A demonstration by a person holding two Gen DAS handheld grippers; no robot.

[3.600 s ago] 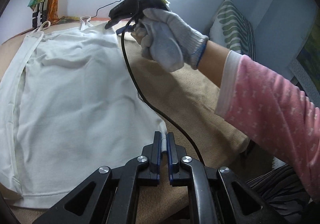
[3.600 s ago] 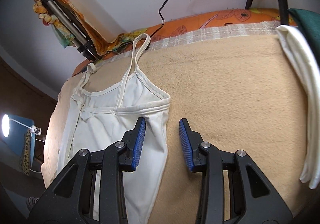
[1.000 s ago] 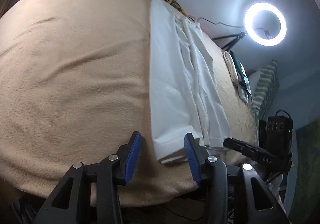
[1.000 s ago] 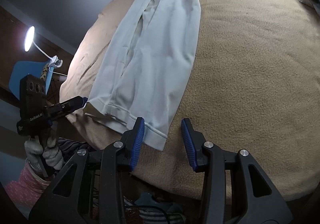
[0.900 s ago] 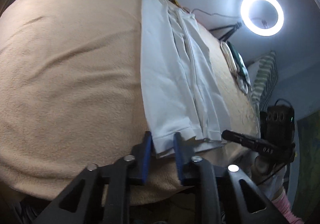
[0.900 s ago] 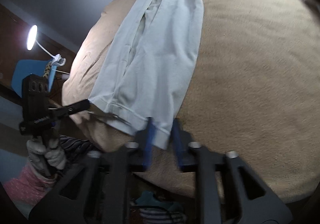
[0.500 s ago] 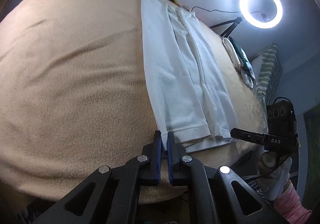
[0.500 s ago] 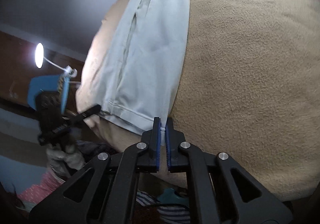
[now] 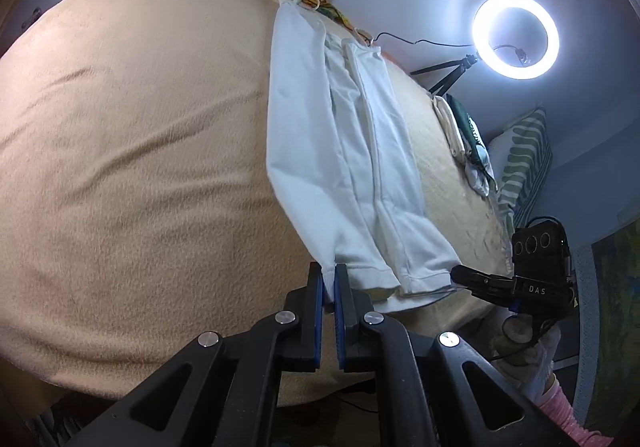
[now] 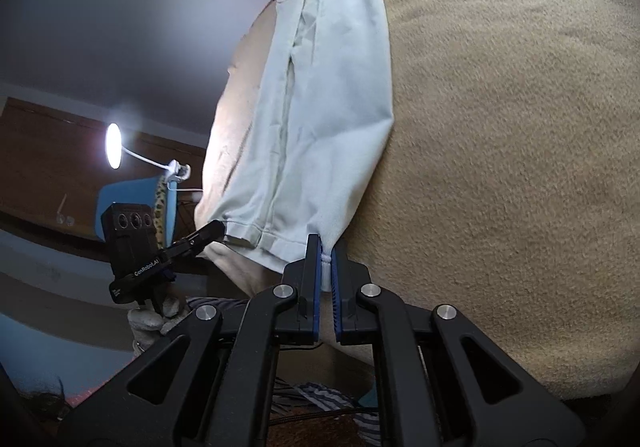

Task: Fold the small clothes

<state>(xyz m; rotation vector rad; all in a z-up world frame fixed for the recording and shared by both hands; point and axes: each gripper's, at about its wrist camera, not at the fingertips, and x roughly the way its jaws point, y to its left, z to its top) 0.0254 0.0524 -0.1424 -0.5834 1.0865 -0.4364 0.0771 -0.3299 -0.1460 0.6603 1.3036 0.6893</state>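
Note:
A white strappy top point(image 9: 352, 151) lies folded lengthwise into a narrow strip on the tan blanket point(image 9: 132, 151), straps at the far end. My left gripper point(image 9: 328, 279) is shut on the left corner of its near hem. My right gripper point(image 10: 326, 259) is shut on the right hem corner of the top point(image 10: 320, 95). Each gripper shows in the other's view: the right gripper point(image 9: 460, 273) at the hem's right end, the left gripper point(image 10: 214, 231) at its left end. The hem is raised a little off the blanket.
A lit ring light point(image 9: 516, 37) on a tripod stands at the far right. Folded clothes point(image 9: 464, 143) and a striped pillow point(image 9: 524, 163) lie at the right side. A desk lamp point(image 10: 114, 145) and a blue chair point(image 10: 132, 203) stand off the left edge.
Both grippers went from open beside the hem to shut on its two near corners. The hem has since lifted slightly off the blanket and the top is pulled taut.

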